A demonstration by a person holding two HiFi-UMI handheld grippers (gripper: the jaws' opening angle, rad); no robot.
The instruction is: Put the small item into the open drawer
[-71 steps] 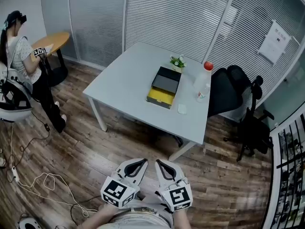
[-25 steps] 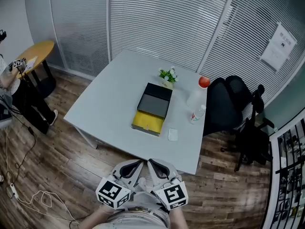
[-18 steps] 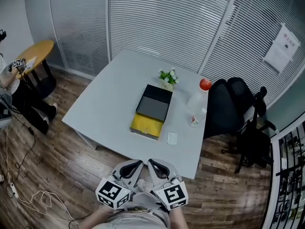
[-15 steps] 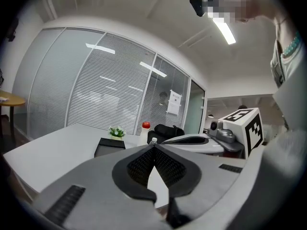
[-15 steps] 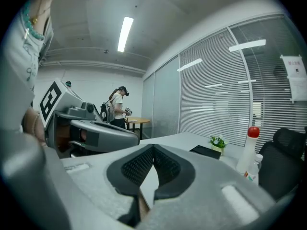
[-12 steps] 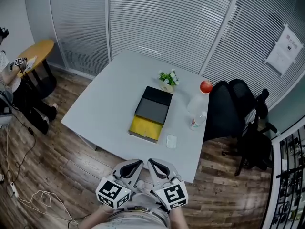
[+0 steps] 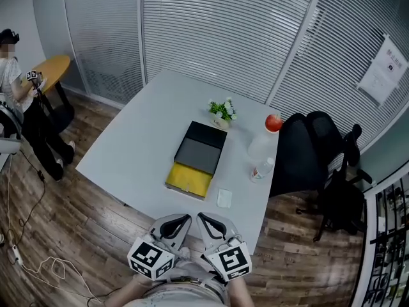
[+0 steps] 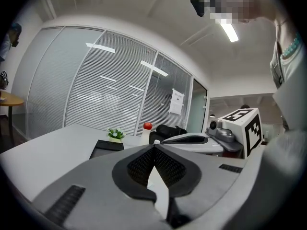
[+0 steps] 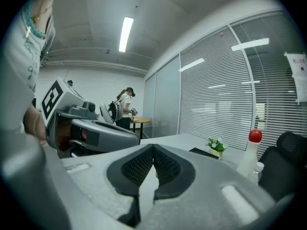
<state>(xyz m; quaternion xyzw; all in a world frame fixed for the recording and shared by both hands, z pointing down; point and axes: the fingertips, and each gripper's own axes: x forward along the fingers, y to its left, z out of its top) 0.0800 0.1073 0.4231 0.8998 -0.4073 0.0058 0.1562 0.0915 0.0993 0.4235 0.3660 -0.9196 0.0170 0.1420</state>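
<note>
On the tabletop (image 7: 137,152), near the edge closest to me, the small white item (image 7: 224,198) lies flat. It sits just beside the right front corner of the open drawer (image 7: 190,180), whose yellow inside faces up, and seems not to touch it. I hold both tools low in front of my body, short of the tabletop. The left tool (image 7: 185,217) has its jaws pressed together with nothing between them, and the right tool (image 7: 202,217) is closed and empty too.

The item looks like a thin, rounded rectangle. I would guess it is light and needs little squeeze, but from here it is too small to tell whether it is stiff or soft. Because it lies so low, I expect the hard part to be getting the pads under its edges. I would spread the right tool, come down steeply and pinch across the narrow width at its middle. On this smooth surface it may skate away if one pad arrives first.
</note>
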